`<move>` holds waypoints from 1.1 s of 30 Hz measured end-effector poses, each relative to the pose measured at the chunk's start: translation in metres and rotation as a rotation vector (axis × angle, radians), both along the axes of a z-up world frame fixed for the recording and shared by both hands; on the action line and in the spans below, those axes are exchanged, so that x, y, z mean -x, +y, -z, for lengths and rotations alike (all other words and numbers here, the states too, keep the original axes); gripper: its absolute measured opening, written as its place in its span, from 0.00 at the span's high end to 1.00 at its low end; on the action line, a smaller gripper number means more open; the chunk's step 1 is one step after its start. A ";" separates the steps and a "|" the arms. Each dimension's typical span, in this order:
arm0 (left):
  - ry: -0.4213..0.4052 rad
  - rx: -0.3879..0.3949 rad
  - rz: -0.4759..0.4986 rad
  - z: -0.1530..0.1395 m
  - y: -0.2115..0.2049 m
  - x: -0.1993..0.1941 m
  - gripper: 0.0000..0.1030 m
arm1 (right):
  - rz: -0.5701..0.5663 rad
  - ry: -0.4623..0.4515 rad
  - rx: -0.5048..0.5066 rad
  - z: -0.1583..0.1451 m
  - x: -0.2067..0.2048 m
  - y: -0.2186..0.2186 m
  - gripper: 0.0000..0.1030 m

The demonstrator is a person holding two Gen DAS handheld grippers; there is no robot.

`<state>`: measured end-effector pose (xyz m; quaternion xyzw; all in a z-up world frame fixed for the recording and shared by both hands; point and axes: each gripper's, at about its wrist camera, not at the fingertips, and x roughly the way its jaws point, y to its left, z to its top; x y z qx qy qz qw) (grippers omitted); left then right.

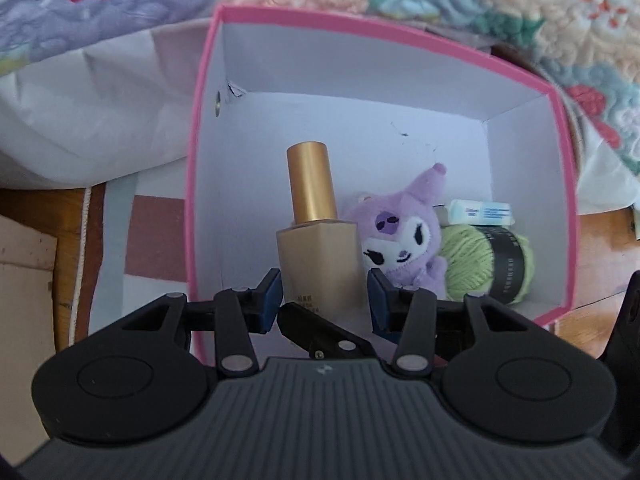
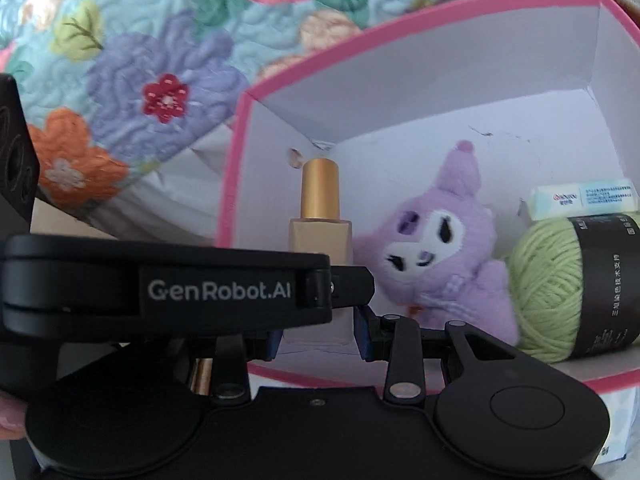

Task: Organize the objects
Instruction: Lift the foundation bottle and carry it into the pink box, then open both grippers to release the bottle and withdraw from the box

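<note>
A beige square bottle with a gold cap [image 1: 320, 256] [image 2: 320, 236] stands upright inside the pink-rimmed white box [image 1: 400, 32] [image 2: 440, 92], near its left wall. My left gripper [image 1: 324, 292] is shut on the bottle's lower body, blue pads on both sides. My right gripper [image 2: 320, 338] is shut on the bottle's base. In the right wrist view the left gripper [image 2: 356, 284] crosses in front from the left. Whether the bottle rests on the box floor is hidden.
In the box, right of the bottle, lie a purple plush toy [image 1: 404, 236] [image 2: 436, 248], a green yarn ball [image 1: 480, 264] [image 2: 548, 280] and a small white-blue packet [image 1: 480, 212] [image 2: 584, 198]. A floral quilt [image 1: 520, 8] [image 2: 140, 80] lies behind the box.
</note>
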<state>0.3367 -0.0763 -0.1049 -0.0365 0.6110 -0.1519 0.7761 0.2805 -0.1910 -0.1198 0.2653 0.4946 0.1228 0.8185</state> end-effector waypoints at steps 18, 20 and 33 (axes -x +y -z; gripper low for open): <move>-0.115 0.051 0.001 -0.022 0.003 0.013 0.63 | -0.015 -0.084 0.137 -0.025 0.020 -0.009 0.54; -0.131 0.062 0.004 -0.038 0.009 0.023 0.61 | -0.030 -0.104 0.145 -0.042 0.034 -0.014 0.54; -0.189 0.027 0.157 -0.138 0.004 0.102 0.53 | -0.085 -0.255 0.318 -0.178 0.141 -0.042 0.48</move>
